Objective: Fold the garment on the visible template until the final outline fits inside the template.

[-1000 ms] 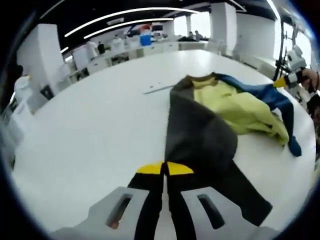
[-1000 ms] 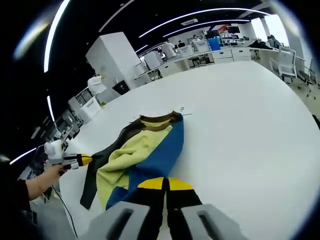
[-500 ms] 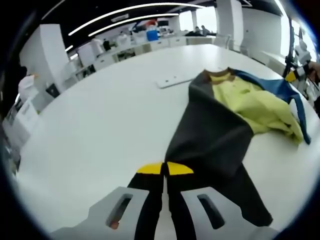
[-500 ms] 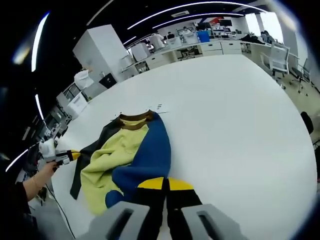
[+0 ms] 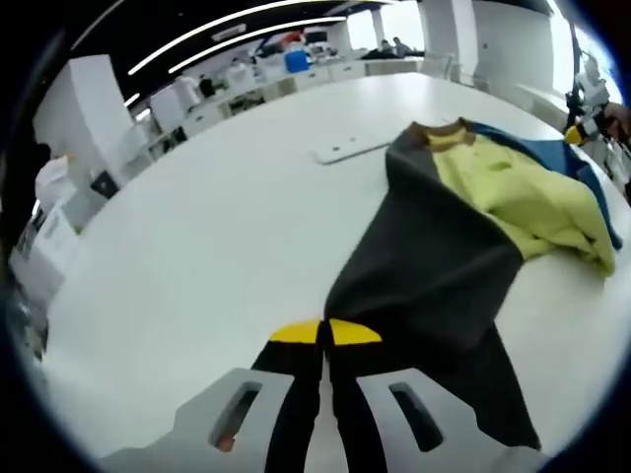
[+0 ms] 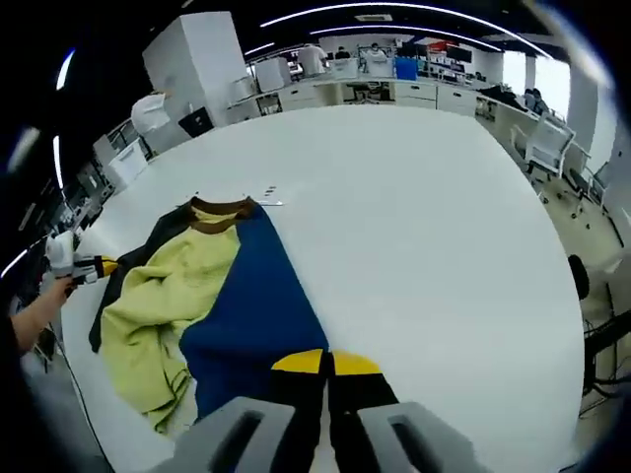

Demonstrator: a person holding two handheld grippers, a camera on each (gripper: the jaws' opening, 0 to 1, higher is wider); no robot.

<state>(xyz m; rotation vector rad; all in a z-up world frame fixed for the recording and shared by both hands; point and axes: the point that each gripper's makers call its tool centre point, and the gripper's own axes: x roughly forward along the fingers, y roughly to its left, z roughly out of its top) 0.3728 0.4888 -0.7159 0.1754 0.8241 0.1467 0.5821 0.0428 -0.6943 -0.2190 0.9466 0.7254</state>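
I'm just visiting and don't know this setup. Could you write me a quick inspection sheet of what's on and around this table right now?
Surface: round white table.
Job's things: garment, crumpled, with a dark sleeve, yellow middle and blue sleeve.
Clutter: flat white strip beyond the collar.
Grippers: left gripper shut on the dark sleeve; right gripper shut on the blue sleeve.
Cables: nothing seen.
Surroundings: open office with desks, white cabinets, ceiling light strips.
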